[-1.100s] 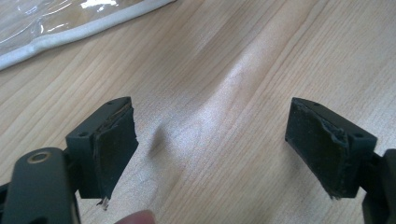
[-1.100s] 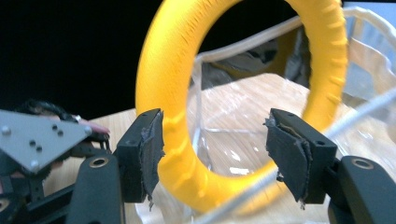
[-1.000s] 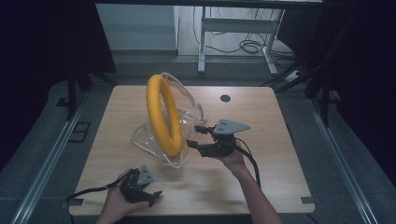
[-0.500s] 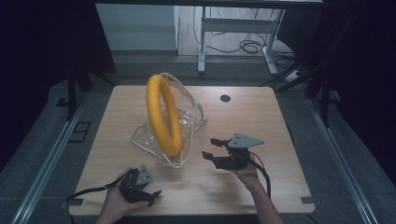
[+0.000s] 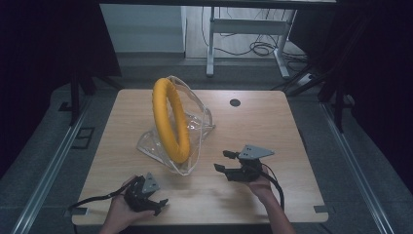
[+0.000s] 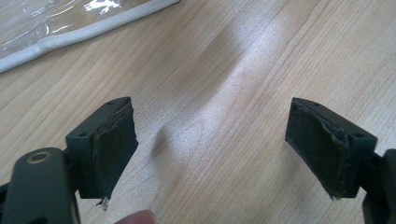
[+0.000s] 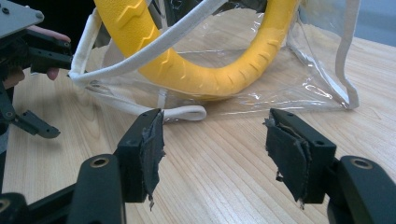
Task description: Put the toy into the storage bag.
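- A yellow ring (image 5: 170,121) stands on edge inside a clear plastic bag (image 5: 197,127) with white trim, near the middle of the desk (image 5: 272,122), a little toward its left edge.
- The ring's flat faces look toward the left and right edges; its long line runs from the far edge toward the near edge, and it leans slightly.
- The right hand-held gripper (image 5: 225,161) sits near the bag's near right side, not touching it, jaws spread apart and holding nothing. In the right gripper view the bag's white strap loop (image 7: 187,112) lies on the wood just ahead of the jaws.
- The left hand-held gripper (image 5: 155,202) rests by the near edge, toward the left corner, jaws wide apart and holding nothing.
- Judgement: the ring appears bagged and both tools are clear of it. The next move likely calls for closing in on the strap or bag rim.
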`<state>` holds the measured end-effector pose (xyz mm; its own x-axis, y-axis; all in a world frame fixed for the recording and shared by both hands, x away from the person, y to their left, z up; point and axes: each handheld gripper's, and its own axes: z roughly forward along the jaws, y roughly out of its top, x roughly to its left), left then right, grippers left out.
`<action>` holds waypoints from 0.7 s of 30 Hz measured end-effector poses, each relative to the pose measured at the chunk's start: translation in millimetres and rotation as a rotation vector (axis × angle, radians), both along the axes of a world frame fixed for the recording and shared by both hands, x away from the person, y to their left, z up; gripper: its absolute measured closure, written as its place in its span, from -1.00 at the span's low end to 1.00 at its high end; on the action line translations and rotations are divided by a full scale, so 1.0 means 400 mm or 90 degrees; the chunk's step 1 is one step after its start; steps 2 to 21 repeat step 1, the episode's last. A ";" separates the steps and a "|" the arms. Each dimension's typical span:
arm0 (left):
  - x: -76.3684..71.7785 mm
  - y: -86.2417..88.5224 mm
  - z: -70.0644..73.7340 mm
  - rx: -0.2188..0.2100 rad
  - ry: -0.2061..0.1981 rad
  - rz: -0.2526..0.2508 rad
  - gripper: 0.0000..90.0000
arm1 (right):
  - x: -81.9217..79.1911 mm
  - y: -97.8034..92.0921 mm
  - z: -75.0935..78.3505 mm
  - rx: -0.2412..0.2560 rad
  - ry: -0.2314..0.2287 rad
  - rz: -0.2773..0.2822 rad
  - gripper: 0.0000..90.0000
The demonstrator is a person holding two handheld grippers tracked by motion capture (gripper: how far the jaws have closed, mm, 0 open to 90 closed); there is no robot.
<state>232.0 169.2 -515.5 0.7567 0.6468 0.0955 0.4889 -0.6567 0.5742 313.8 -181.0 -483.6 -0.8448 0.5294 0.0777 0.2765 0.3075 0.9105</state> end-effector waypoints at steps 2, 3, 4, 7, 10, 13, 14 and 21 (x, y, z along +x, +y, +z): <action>0.000 0.000 0.000 -0.001 0.000 0.001 -0.64 | -0.001 0.000 0.000 -0.001 -0.001 0.000 -0.18; 0.000 0.000 0.000 -0.001 0.000 0.001 -0.64 | -0.001 0.000 0.000 -0.001 -0.001 0.000 -0.18; 0.000 0.000 0.000 -0.001 0.000 0.001 -0.64 | -0.001 0.000 0.000 -0.001 -0.001 0.000 -0.18; 0.000 0.000 0.000 -0.001 0.000 0.001 -0.64 | -0.001 0.000 0.000 -0.001 -0.001 0.000 -0.18; 0.000 0.000 0.000 -0.001 0.000 0.001 -0.64 | -0.001 0.000 0.000 -0.001 -0.001 0.000 -0.18; 0.000 0.000 0.000 -0.001 0.000 0.001 -0.64 | -0.001 0.000 0.000 -0.001 -0.001 0.000 -0.18; 0.000 0.000 0.000 -0.001 0.000 0.001 -0.64 | -0.001 0.000 0.000 -0.001 -0.001 0.000 -0.18; 0.000 0.000 0.000 -0.001 0.000 0.001 -0.64 | -0.001 0.000 0.000 -0.001 -0.001 0.000 -0.18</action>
